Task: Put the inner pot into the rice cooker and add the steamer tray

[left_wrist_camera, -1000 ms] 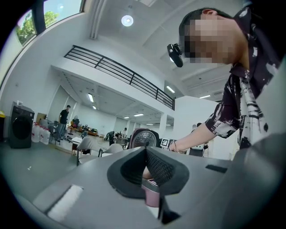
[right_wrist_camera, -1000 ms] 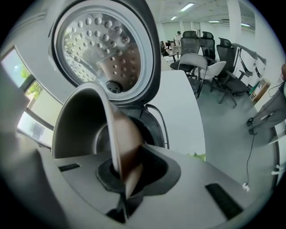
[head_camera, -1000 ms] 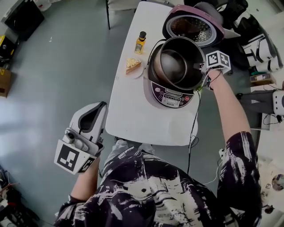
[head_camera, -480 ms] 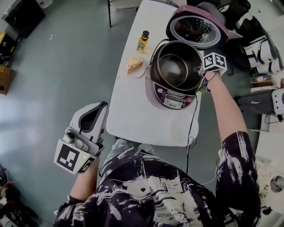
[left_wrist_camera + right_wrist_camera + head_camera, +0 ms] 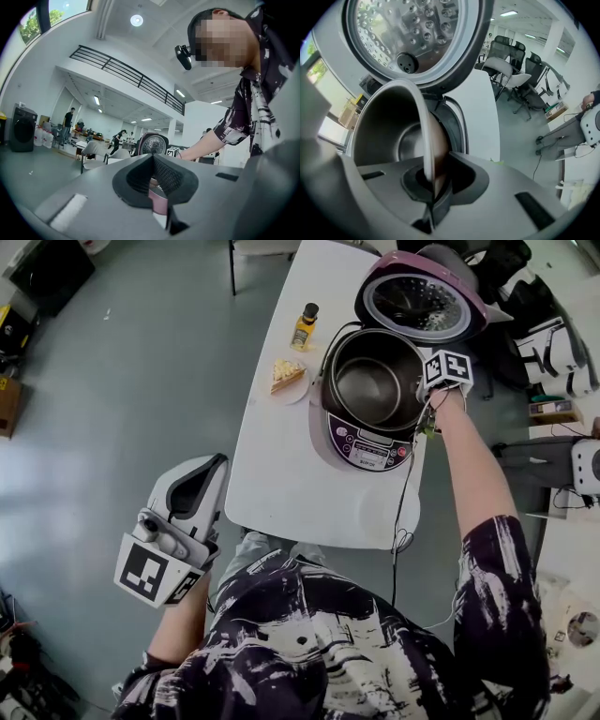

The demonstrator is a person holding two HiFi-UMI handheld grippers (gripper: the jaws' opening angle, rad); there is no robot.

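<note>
Head view: the right arm reaches straight out to the cooker (image 5: 364,442). The right gripper (image 5: 427,401) points down, and its jaws pinch the rim of the pot (image 5: 370,381). The pot sits in the cooker, under the open lid (image 5: 417,301). The left gripper (image 5: 208,470) is held low by the person's side, pointing level, with its jaws closed on nothing. The cooker stands on a white table (image 5: 281,474), near a bottle (image 5: 303,326) and some food (image 5: 284,374). The floor (image 5: 112,427) is grey. A second ago the pot was higher and tipped. Now it is lower in the cooker. The left gripper has not moved.
</note>
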